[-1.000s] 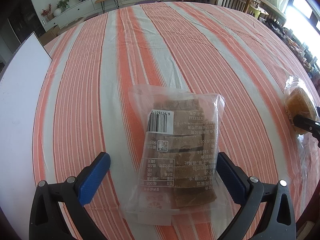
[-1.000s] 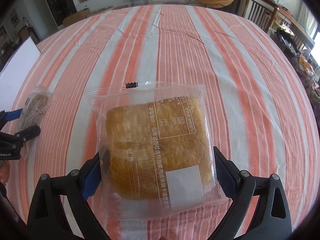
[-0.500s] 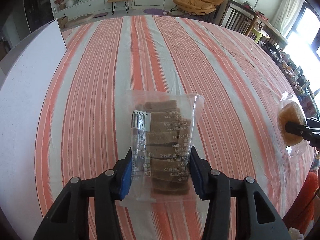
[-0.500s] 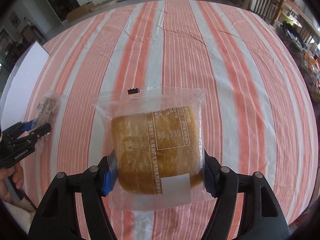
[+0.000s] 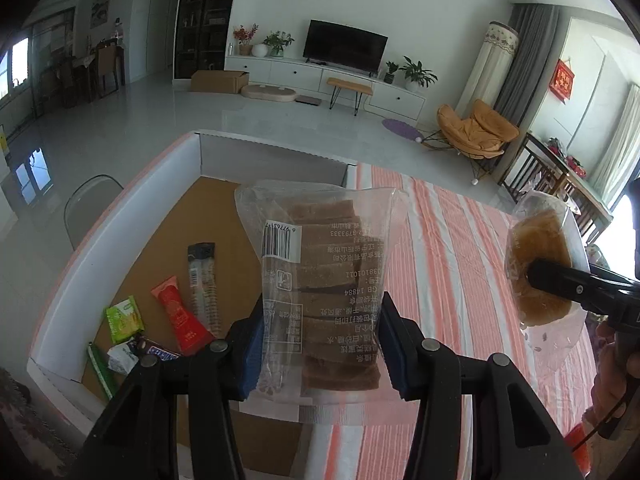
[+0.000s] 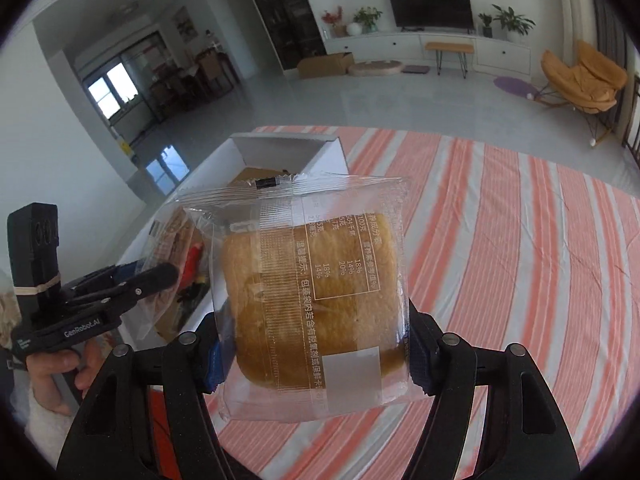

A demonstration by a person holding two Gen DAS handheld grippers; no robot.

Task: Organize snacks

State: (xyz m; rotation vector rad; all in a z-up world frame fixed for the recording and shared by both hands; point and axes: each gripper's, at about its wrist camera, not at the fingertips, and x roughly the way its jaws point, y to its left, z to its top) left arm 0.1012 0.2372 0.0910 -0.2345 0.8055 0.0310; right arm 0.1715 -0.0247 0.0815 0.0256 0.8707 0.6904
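- Your left gripper [image 5: 320,344] is clamped on the brown cake pack [image 5: 324,284], held over the white box [image 5: 120,208] at 10 o'clock.
- Your right gripper [image 6: 314,354] pinches the yellow bread bag [image 6: 316,300]; box at 11 o'clock.
- Lower each pack inside the walls before letting go, clear of the snack bars [image 5: 180,312].

A home living room: television [image 5: 345,51] on a white cabinet [image 5: 320,76], orange lounge chair [image 5: 476,128], houseplants [image 5: 416,72].
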